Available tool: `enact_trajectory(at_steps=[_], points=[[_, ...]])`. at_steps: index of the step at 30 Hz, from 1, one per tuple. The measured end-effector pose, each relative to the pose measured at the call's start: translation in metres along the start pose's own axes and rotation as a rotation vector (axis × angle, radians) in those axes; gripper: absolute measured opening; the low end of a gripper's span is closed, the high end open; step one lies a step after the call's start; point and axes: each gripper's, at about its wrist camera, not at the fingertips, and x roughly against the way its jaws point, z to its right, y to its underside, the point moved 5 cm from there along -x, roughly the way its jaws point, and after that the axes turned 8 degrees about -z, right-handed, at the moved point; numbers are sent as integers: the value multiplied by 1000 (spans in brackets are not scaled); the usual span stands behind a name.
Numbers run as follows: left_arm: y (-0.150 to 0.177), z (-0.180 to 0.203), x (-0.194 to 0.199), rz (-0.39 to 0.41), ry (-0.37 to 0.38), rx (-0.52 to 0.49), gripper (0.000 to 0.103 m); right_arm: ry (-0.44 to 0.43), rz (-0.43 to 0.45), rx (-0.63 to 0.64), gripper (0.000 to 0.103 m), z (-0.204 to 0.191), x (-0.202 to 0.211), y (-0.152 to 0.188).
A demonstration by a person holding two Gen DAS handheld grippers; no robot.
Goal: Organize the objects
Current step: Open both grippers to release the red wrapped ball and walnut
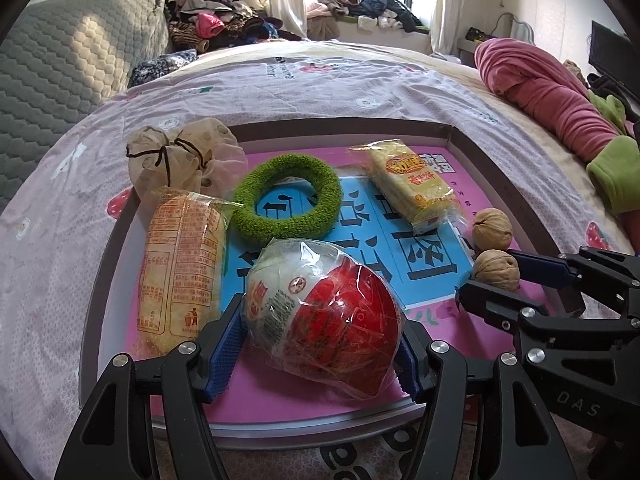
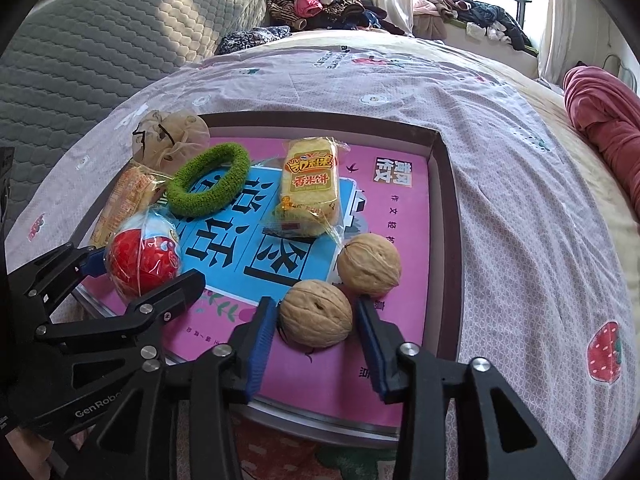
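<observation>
Plastic-wrapped red ball (image 1: pixel 324 322) is bracketed at lower centre of the tray (image 1: pixel 344 130) by the open left claw (image 1: pixel 316 354) — the open right claw (image 2: pixel 316 324) is set around the nearer walnut (image 2: pixel 315 313), pads not seen touching.

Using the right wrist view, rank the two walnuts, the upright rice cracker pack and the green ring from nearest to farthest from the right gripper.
1. Near walnut, between the right gripper jaws.
2. Far walnut, just behind, to the right.
3. Rice cracker pack, centre of the tray.
4. Green ring, back left.
</observation>
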Motion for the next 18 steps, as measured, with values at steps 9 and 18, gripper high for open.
enact_trajectory(at_steps=[9, 18], points=[[1, -4, 2, -11, -6, 7, 68, -4, 5, -11, 52, 2, 3, -1], [0, -4, 6, -19, 9, 17, 80, -13, 22, -30, 59, 7, 11, -1]])
